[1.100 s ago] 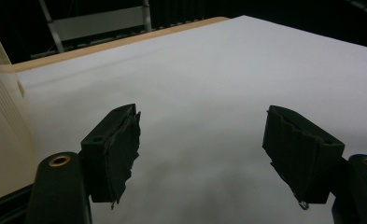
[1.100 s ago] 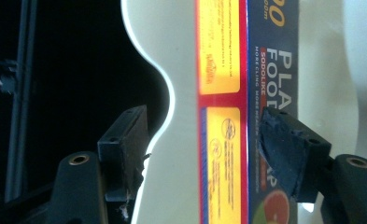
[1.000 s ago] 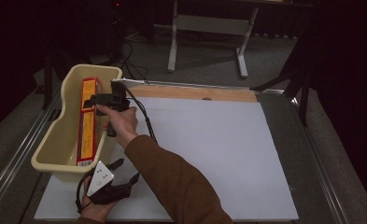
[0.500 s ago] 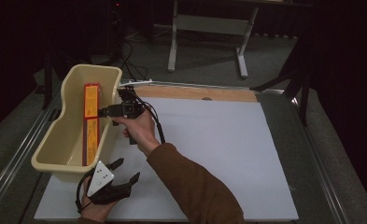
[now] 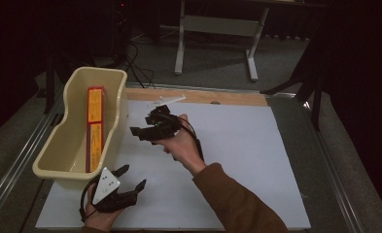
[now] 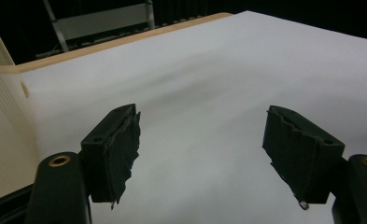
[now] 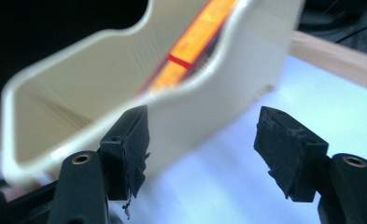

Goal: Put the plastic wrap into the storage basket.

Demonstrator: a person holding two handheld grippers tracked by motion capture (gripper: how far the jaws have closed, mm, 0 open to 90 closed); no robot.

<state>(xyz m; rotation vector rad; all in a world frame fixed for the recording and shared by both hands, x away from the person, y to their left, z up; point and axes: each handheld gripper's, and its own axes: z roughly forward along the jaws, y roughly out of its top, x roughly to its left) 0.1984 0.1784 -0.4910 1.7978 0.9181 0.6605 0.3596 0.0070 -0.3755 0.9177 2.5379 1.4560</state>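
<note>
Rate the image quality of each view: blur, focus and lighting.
High view: the white sheet is lit while the surroundings fall into darkness; the right gripper looks slightly soft. Left gripper view: sharp, with evenly lit white sheet between the open left gripper jaws. Right gripper view: the cream bin and the orange box inside it are blurred, the jaws crisper.

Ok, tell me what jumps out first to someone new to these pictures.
The cream tub at the left edge of the white table sheet, with a long orange box lying inside it. Next, the right gripper, jaws open and empty beside the tub, and the left gripper, open near the tub's front.
</note>
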